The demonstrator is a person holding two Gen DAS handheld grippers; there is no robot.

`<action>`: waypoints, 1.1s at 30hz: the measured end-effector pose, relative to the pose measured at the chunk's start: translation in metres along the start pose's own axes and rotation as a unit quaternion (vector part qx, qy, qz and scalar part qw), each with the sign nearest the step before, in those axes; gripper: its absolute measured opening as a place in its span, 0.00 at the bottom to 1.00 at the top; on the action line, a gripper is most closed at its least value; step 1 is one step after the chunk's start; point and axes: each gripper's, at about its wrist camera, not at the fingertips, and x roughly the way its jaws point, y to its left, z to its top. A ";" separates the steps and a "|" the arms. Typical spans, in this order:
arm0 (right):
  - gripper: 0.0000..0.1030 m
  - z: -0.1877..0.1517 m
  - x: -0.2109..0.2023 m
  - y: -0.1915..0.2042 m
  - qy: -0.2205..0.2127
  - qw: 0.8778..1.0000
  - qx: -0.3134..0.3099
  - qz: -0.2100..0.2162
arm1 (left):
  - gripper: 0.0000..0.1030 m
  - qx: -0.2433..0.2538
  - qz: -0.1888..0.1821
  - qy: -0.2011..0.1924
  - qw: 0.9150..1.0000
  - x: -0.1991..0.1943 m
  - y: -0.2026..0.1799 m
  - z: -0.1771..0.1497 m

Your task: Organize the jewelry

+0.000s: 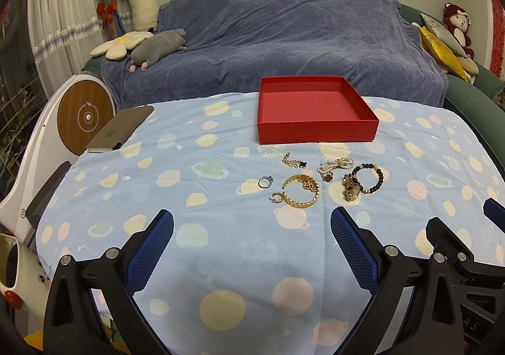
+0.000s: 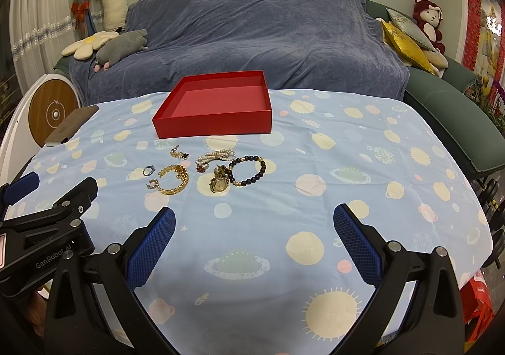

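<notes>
An empty red box stands at the table's far side. In front of it lies jewelry: a silver ring, a gold chain bracelet, a small hoop earring, a gold clover piece, a pearl strand, a gold watch and a dark bead bracelet. My left gripper is open and empty, short of the jewelry. My right gripper is open and empty, to the right of the left one.
The table wears a light blue planet-print cloth. A brown flat case lies at its far left edge. Behind is a sofa under a blue throw with plush toys. A white device with a wooden disc stands left.
</notes>
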 end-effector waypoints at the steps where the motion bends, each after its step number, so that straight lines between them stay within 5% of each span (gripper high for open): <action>1: 0.95 0.000 0.000 0.000 0.000 1.000 0.000 0.000 | 0.94 0.000 0.000 0.000 1.000 0.000 0.000 0.000; 19: 0.95 -0.002 0.005 -0.001 0.003 1.000 0.002 0.000 | 0.94 -0.001 -0.008 0.008 1.000 0.004 0.002 -0.004; 33: 0.95 -0.003 0.091 -0.022 0.055 0.996 0.062 0.036 | 0.94 -0.035 -0.003 0.090 0.995 0.076 0.023 -0.015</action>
